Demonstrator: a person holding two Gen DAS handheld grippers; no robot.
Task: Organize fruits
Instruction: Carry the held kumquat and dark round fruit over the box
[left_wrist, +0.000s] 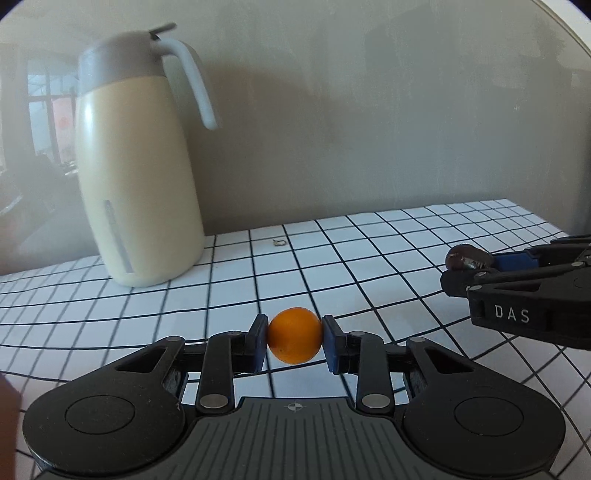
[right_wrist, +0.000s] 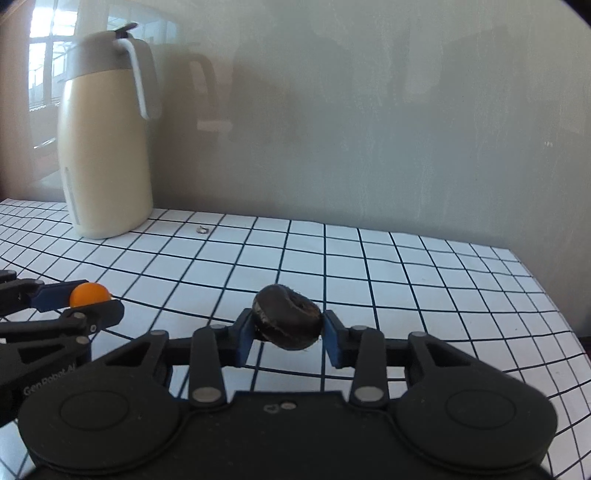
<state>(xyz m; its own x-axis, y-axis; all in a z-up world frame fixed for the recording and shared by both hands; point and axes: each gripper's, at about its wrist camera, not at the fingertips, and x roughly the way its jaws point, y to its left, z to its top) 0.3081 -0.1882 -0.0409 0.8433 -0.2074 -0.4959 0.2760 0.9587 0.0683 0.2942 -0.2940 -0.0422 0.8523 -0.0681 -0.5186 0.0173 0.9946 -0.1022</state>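
At the lower centre of the left wrist view, we hold a small, round, smooth orange fruit (left_wrist: 294, 335) clamped between the blue pads of our left gripper (left_wrist: 294, 341), lifted just above the table. It looks light and firm, with a slick skin that could roll out of a loose pinch, so we judge the widest part of the ball, where the pads now sit, to be the right place to hold it.

At the lower centre of the right wrist view, our right gripper (right_wrist: 287, 328) is closed on a dark brown, wrinkled, roundish fruit with a dimpled top (right_wrist: 286, 321). Its skin looks dry and shrivelled; we judge it light and possibly soft, so a gentle squeeze across its sides seems wise. We cannot tell what kind of fruit it is.

Beneath both fruits lies a white table covering with a black grid of squares (right_wrist: 406, 266). At the upper left of each view stands a tall cream jug with a grey lid and white handle (left_wrist: 136, 166), against a plain grey wall. Just right of the jug's base, a tiny pale scrap (left_wrist: 279, 242) rests on the grid.

White letters reading "DAS" show on the right gripper at the right edge of the left view. On the left gripper, at the lower left of the right view, partial lettering reads "GenRobot".
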